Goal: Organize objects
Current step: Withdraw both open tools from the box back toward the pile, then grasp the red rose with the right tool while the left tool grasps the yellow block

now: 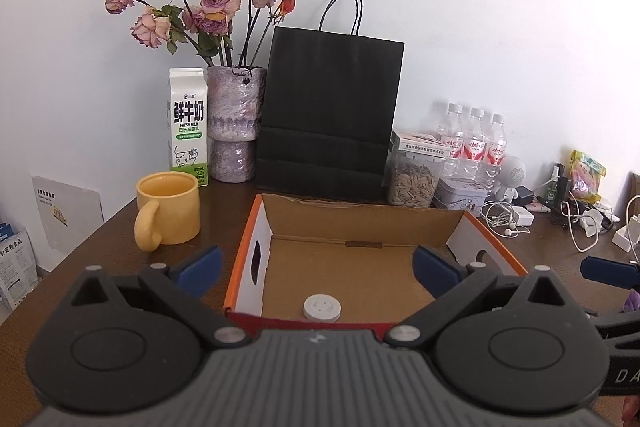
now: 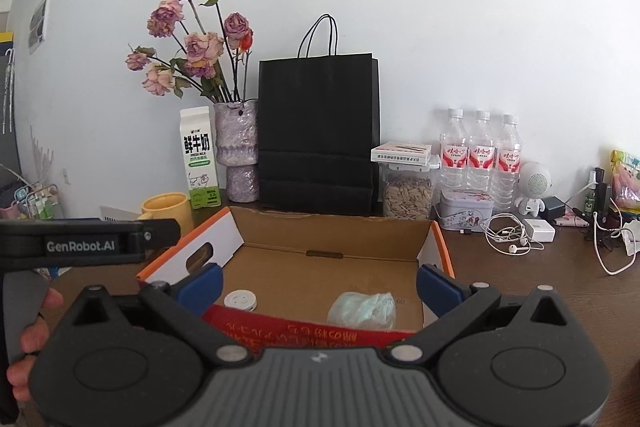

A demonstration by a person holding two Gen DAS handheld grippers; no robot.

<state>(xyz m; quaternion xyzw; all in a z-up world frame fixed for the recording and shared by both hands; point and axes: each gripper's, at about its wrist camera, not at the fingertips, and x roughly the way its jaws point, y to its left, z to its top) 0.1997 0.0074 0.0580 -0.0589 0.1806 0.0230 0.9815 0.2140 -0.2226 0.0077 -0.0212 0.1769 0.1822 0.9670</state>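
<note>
Hovering at the near edge of the open cardboard box (image 1: 360, 227), both grippers face its inside with fingers spread wide and nothing between them. Left gripper (image 1: 318, 269): blue pads apart, framing the box floor at lower centre of its frame. Right gripper (image 2: 318, 285): same posture, pads apart, empty.

Contents of box: a white round disc (image 1: 322, 308) lies flat on the floor close to the near wall, at lower centre of the left wrist view, directly ahead of and below the left gripper. In the right wrist view the same disc (image 2: 241, 301) sits at lower left, next to the left blue pad. A pale green crumpled wad (image 2: 362, 309), possibly a bag or tissue (too soft-edged to tell), lies at lower centre-right of the right wrist view, ahead of the right gripper. It is not visible in the left view.

Judgement: disc is nearer the left gripper, wad nearer the right. Disc is round, so no long axis to align to; it is flat and low, so a grasp would need a steep descent over the red near wall (image 2: 304, 331).

Surroundings, upper half of frames: yellow mug (image 1: 168, 213) left of box, milk carton (image 1: 188, 127), vase of dried roses (image 1: 236, 123), black paper bag (image 1: 332, 115) behind the box, water bottles (image 2: 480, 155), earphone cables (image 2: 508, 233) at right. None stand between grippers and box.
</note>
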